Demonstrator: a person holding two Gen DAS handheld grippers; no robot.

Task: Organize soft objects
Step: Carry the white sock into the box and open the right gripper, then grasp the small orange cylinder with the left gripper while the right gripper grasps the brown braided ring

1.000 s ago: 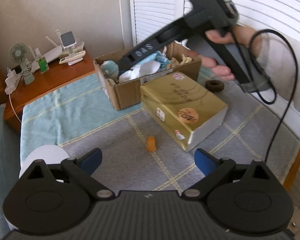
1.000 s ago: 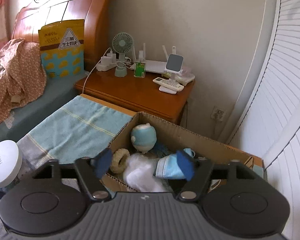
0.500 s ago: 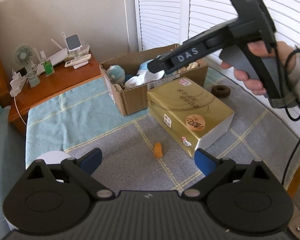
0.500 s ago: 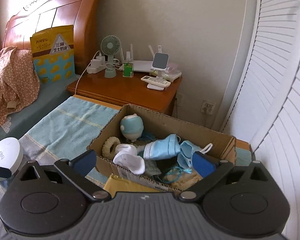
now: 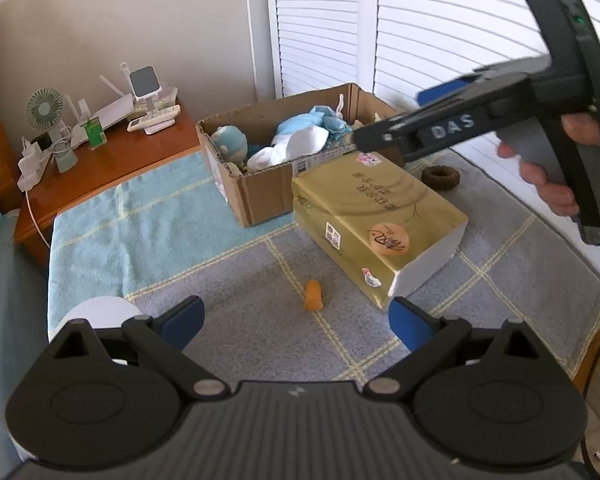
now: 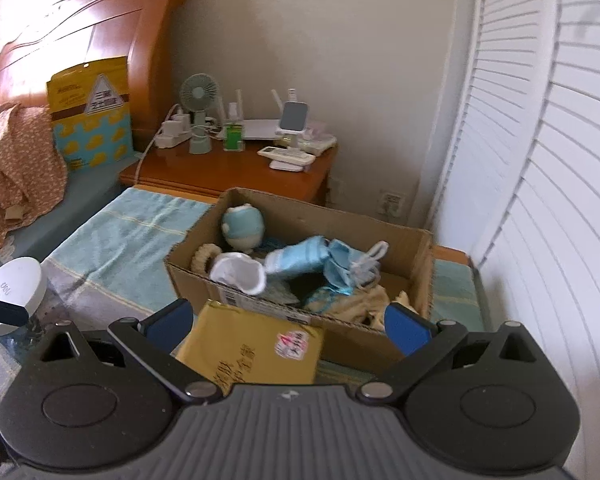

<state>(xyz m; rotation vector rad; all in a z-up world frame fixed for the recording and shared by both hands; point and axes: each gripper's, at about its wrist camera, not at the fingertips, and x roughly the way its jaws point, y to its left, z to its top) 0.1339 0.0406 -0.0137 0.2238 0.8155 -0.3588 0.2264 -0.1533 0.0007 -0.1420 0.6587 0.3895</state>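
One cardboard box (image 6: 300,276) sits near the far edge of the cloth-covered surface (image 5: 180,240). Inside: one blue round plush (image 6: 242,227), one white sock (image 6: 240,273), blue masks (image 6: 320,260), one beige ring (image 6: 202,258), cream fabric (image 6: 364,306) at the near right corner. One gold tissue pack (image 5: 376,220) lies touching the box's near side. On the surface outside the box: one orange piece (image 5: 313,295) at mid-surface, one brown ring (image 5: 440,177) toward the right edge. Left gripper (image 5: 296,320): fingers wide, empty, over the near edge. Right gripper (image 6: 288,324): fingers wide, empty, above the pack.
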